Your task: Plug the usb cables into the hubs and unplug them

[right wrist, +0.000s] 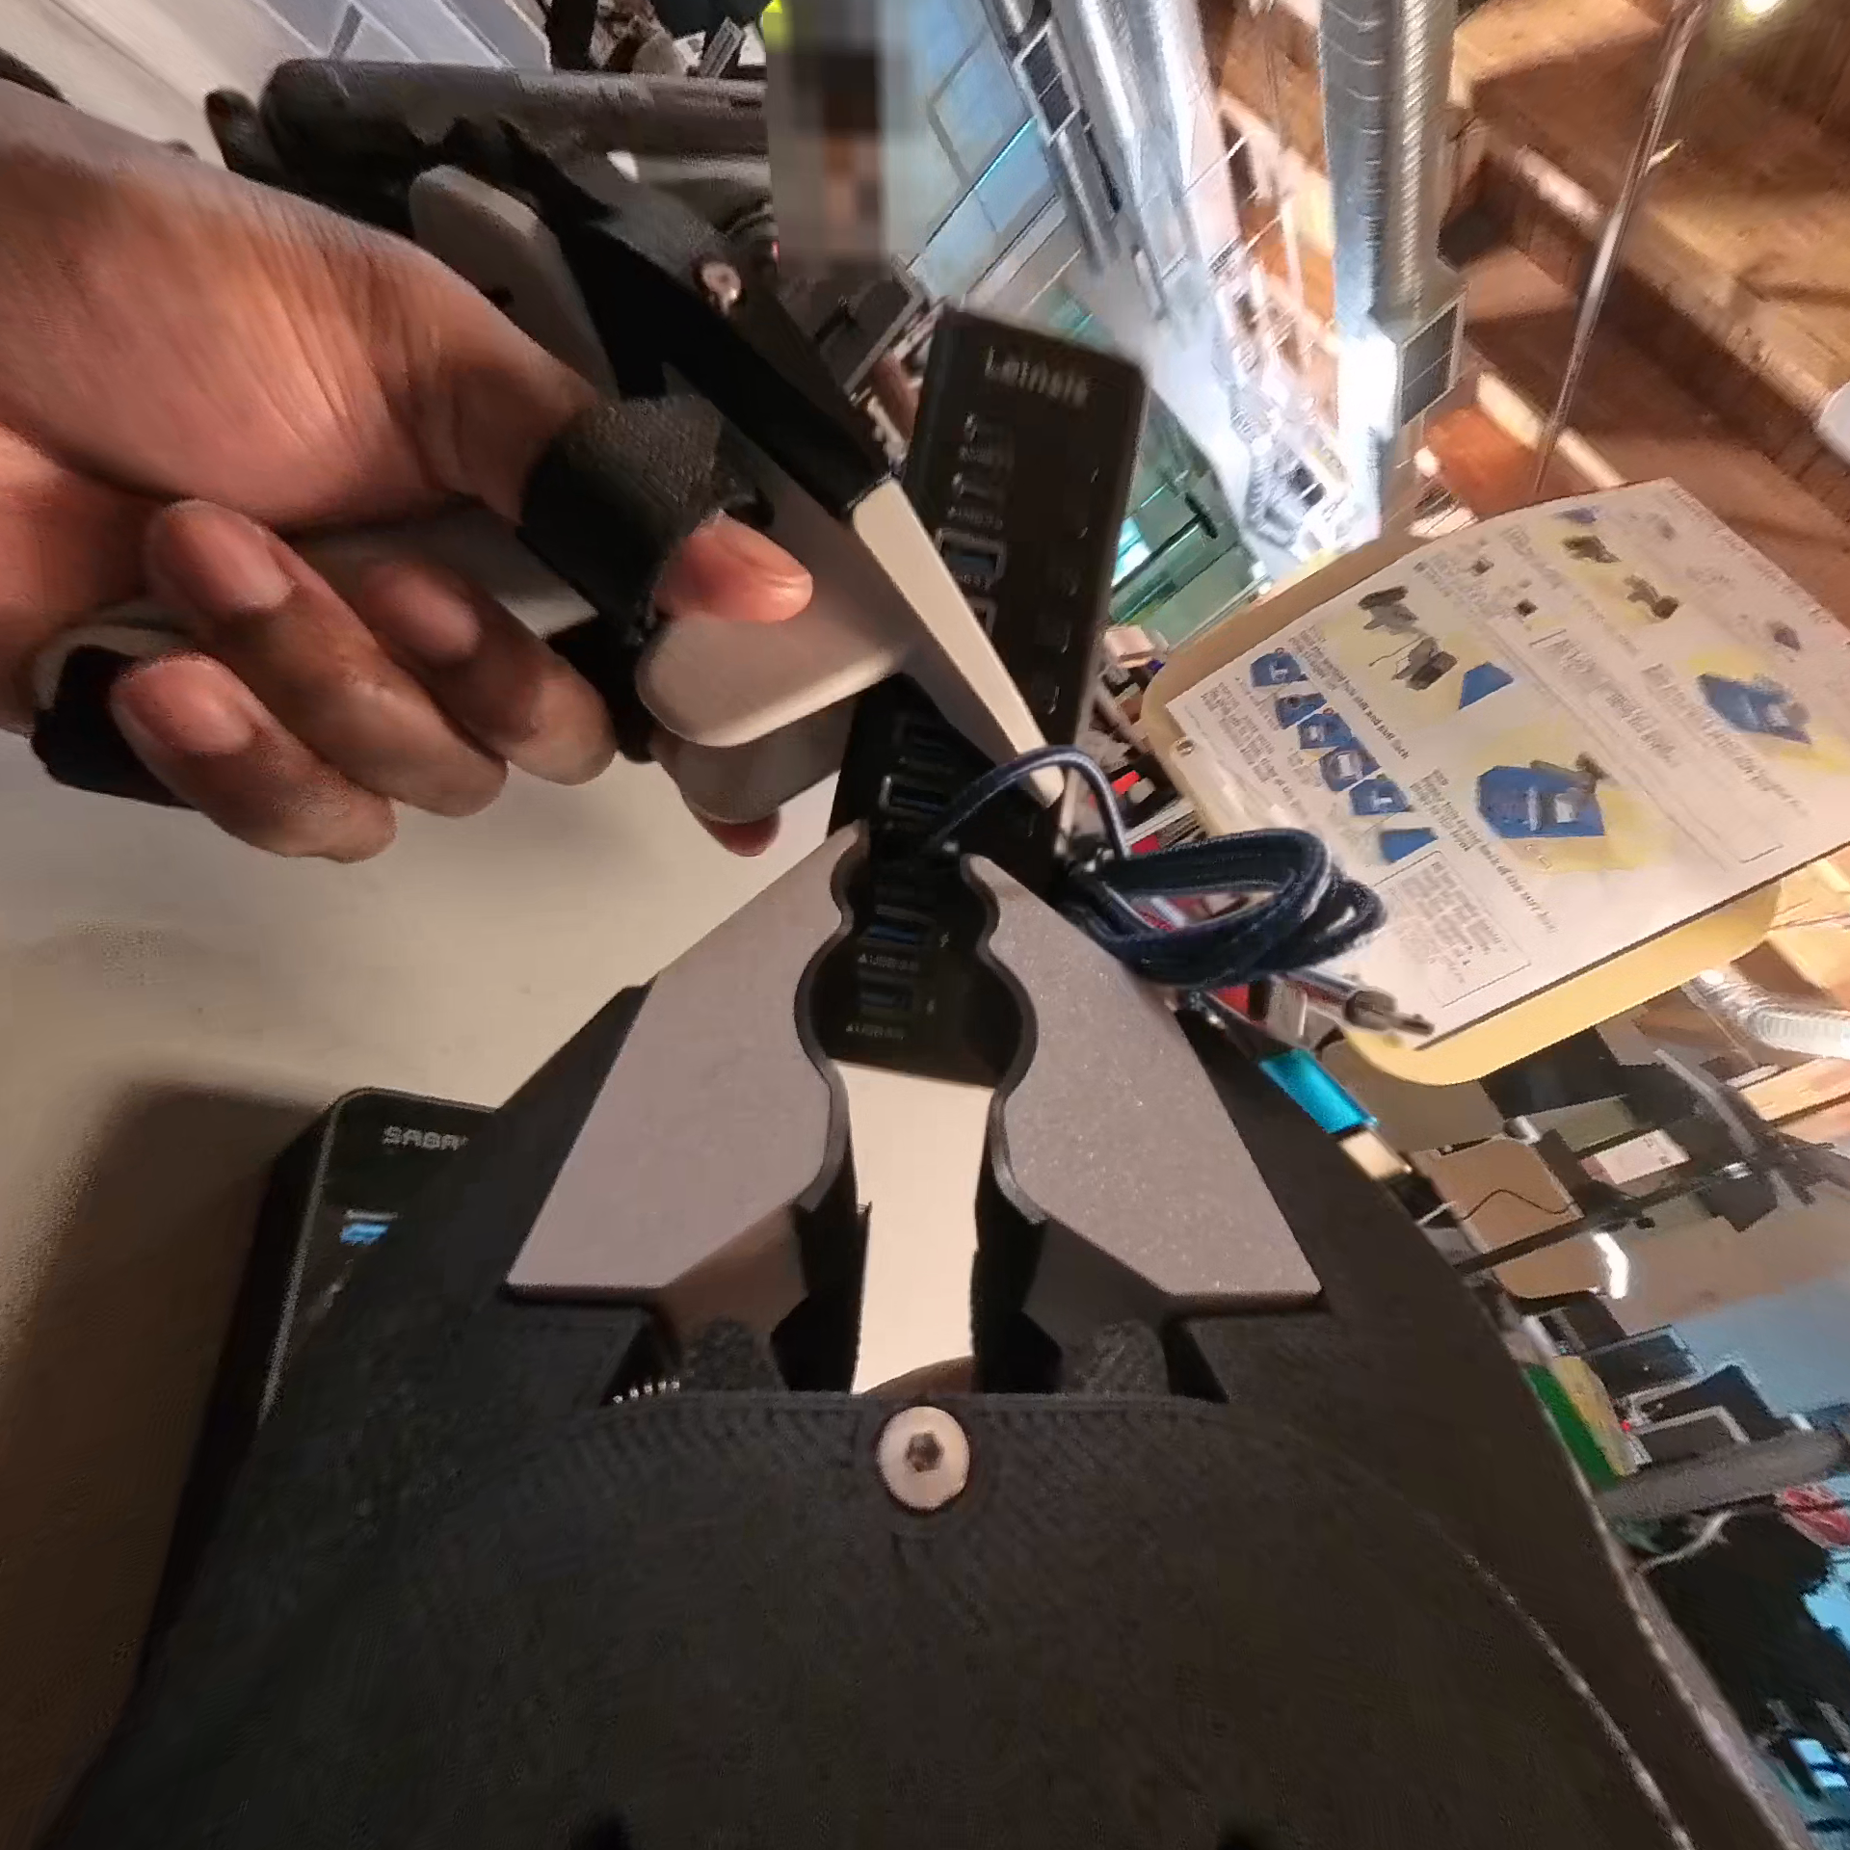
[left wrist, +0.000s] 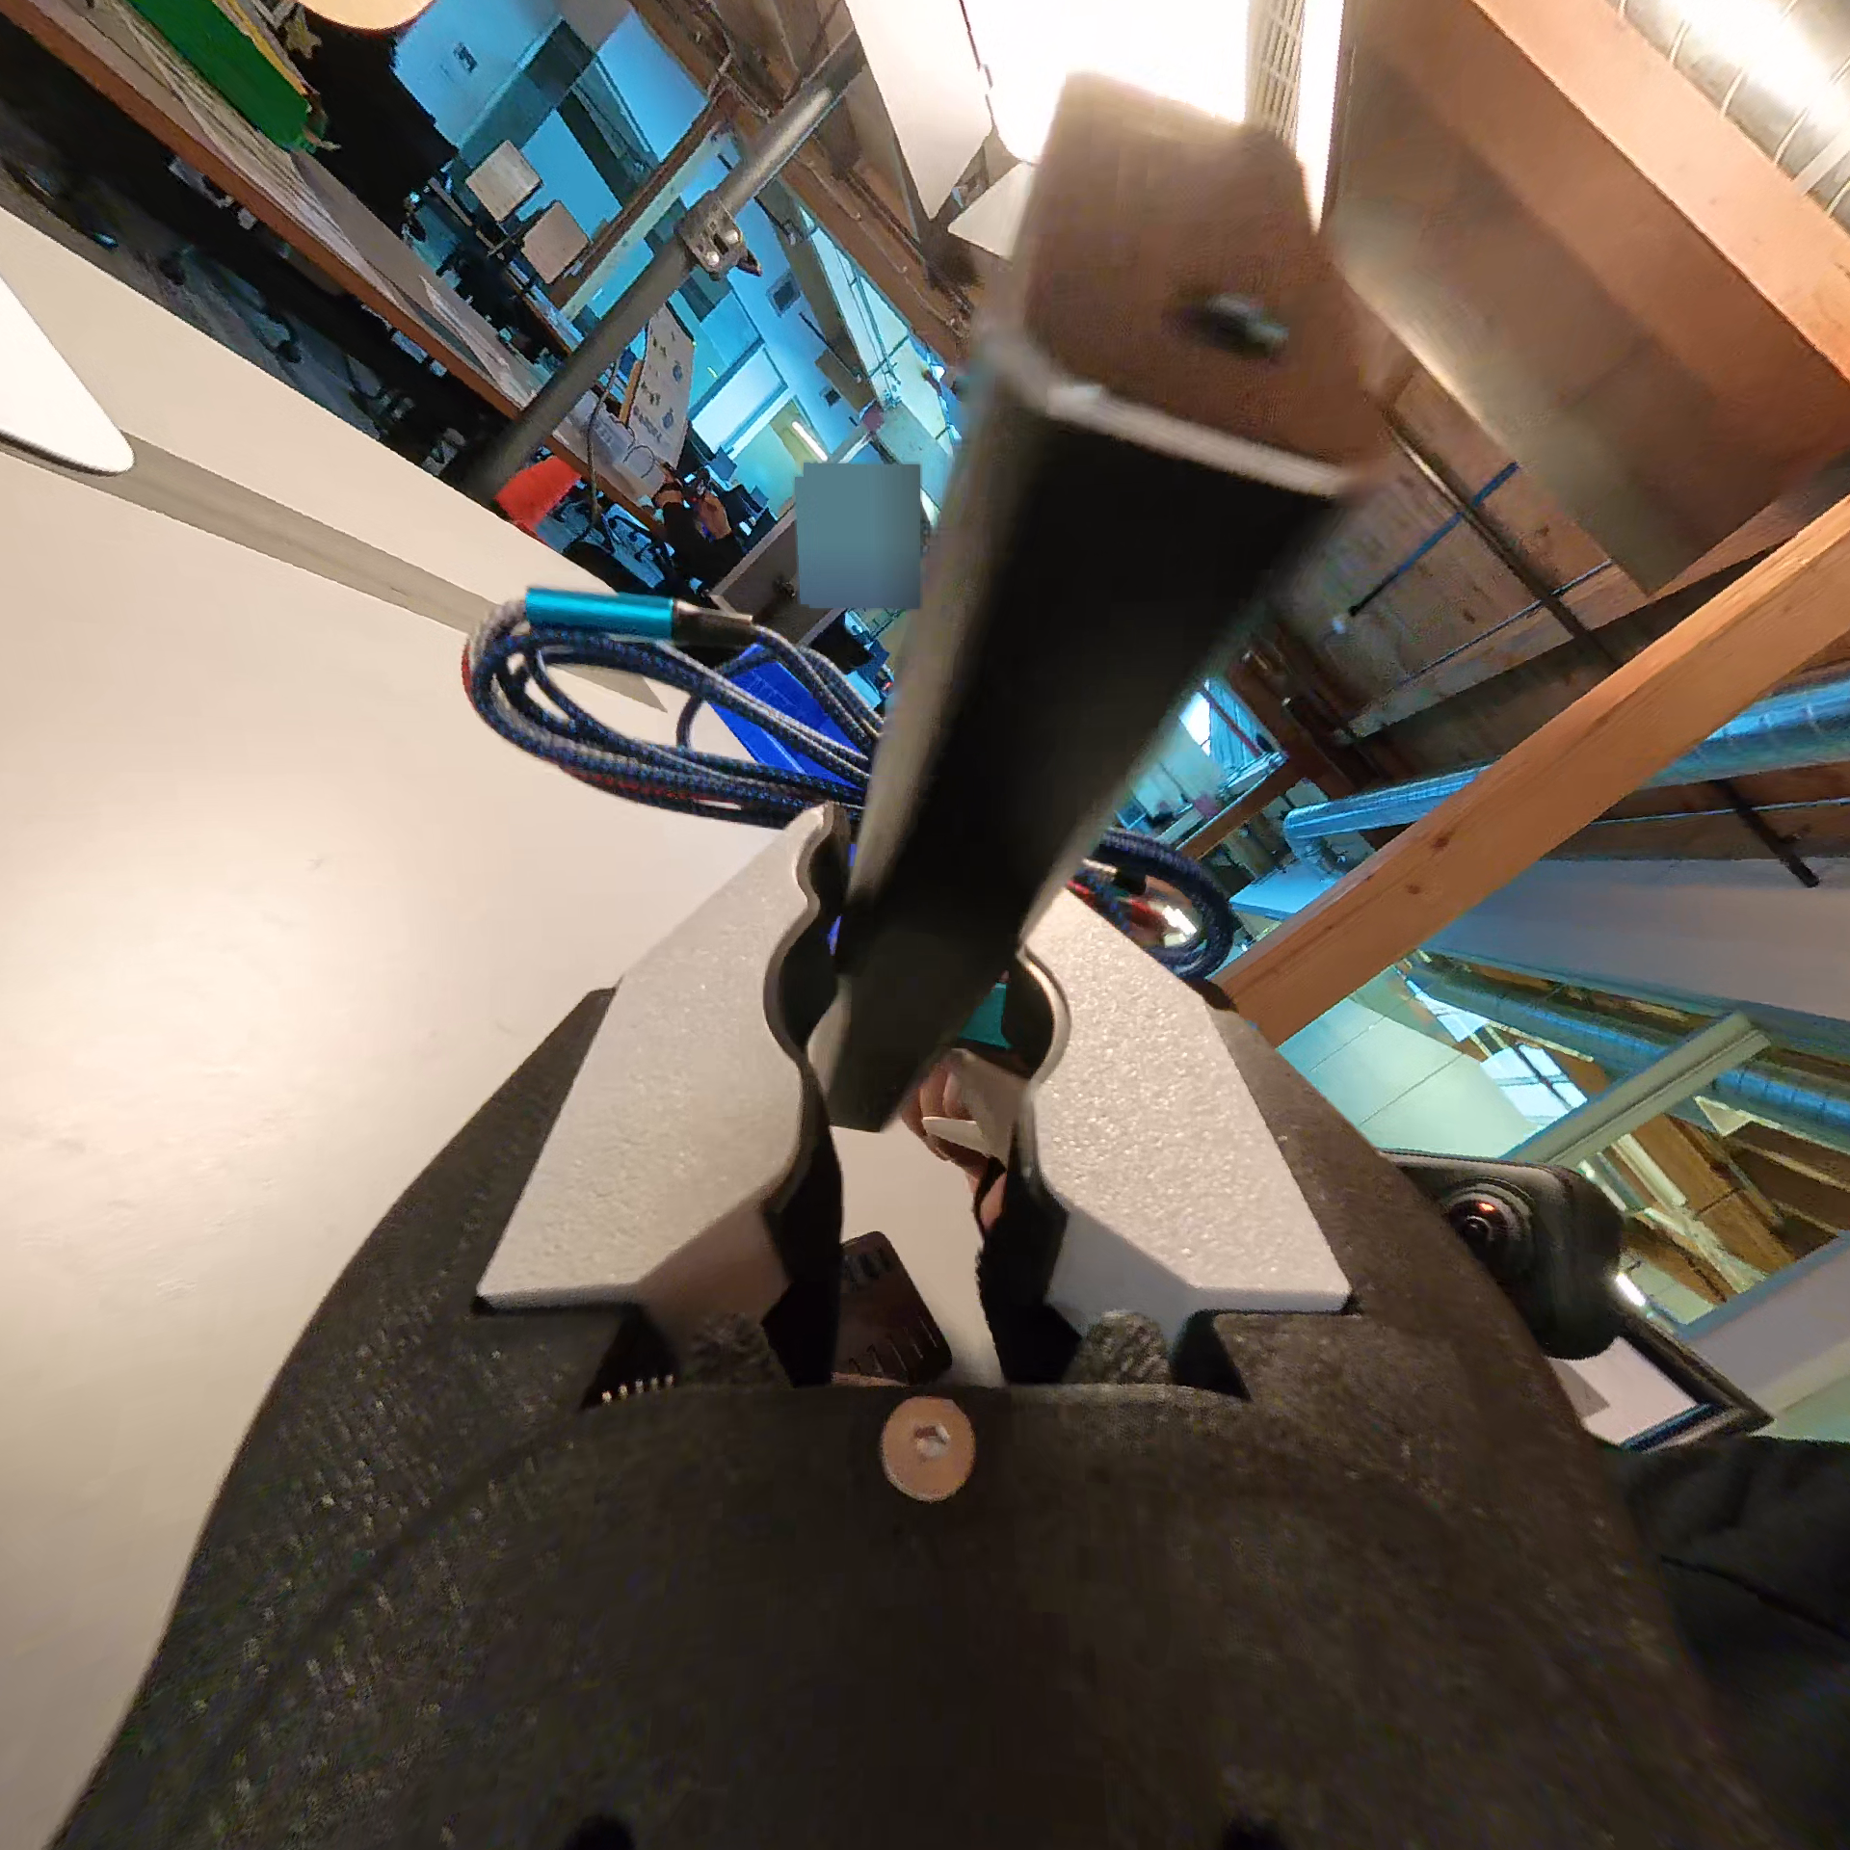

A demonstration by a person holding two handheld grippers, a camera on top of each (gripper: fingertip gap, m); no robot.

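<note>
My left gripper (left wrist: 931,881) is shut on a long black USB hub (left wrist: 1101,601) and holds it up off the white table (left wrist: 250,801), tilted. In the right wrist view a hand (right wrist: 250,400) holds that gripper, and the hub's port side (right wrist: 1021,481) faces me. My right gripper (right wrist: 909,861) sits right at the hub's lower ports, its jaws nearly closed on the plug end of a blue braided USB cable (right wrist: 1241,901). The plug itself is mostly hidden. The coiled cable (left wrist: 621,721) hangs behind the hub, with a loose cyan connector (left wrist: 601,611).
A second black hub (right wrist: 340,1231) lies on the table at the lower left, partly under my right gripper. A board with an illustrated instruction sheet (right wrist: 1502,721) stands to the right. Another cyan plug (right wrist: 1306,1091) dangles below the coil. A workshop with wooden beams is behind. Both grippers' tips are close together, under 4 cm apart.
</note>
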